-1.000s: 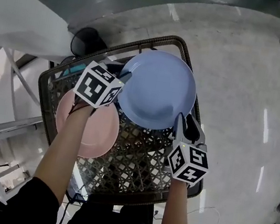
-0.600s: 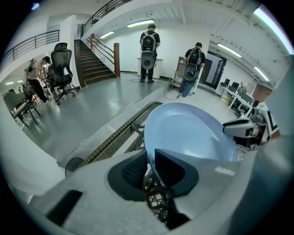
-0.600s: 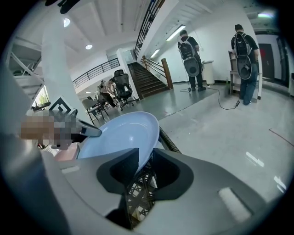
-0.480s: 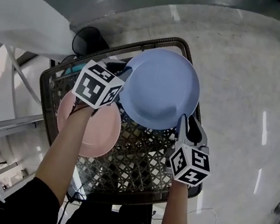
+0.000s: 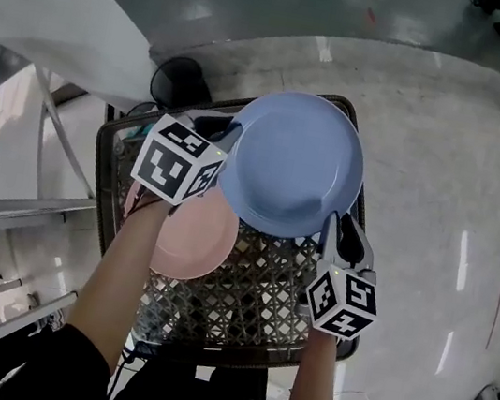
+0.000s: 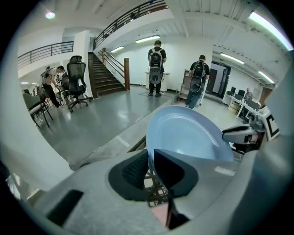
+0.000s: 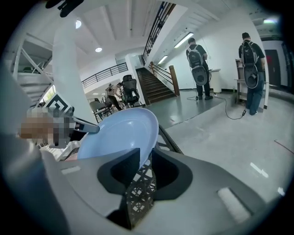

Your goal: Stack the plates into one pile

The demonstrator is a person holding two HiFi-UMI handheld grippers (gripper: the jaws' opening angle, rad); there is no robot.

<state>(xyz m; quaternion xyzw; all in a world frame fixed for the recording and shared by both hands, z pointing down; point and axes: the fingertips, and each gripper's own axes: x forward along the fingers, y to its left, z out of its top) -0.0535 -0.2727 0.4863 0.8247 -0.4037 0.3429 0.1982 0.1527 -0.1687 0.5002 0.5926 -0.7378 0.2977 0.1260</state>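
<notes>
A pale blue plate [image 5: 299, 164] sits over the far part of a black wire basket [image 5: 257, 300], above the mesh. My left gripper [image 5: 230, 136] is at its left rim. In the left gripper view the closing jaws [image 6: 150, 158] pinch that rim of the blue plate [image 6: 188, 135]. My right gripper [image 5: 340, 230] is at the plate's near right rim. Its jaws [image 7: 146, 158] are closing with the rim of the blue plate [image 7: 119, 133] between them and a slit still beside it. A pink plate [image 5: 195, 233] lies in the basket, partly under my left arm.
The basket stands on a grey concrete floor. A white metal frame [image 5: 31, 205] is close on the left and a black round object [image 5: 180, 80] lies past the basket's far corner. Several people [image 6: 156, 59] with backpacks stand far off by a staircase.
The blue plate and both grippers now sit slightly farther over the basket's far rim. The whole view has shifted, so the basket shows more to the right.
</notes>
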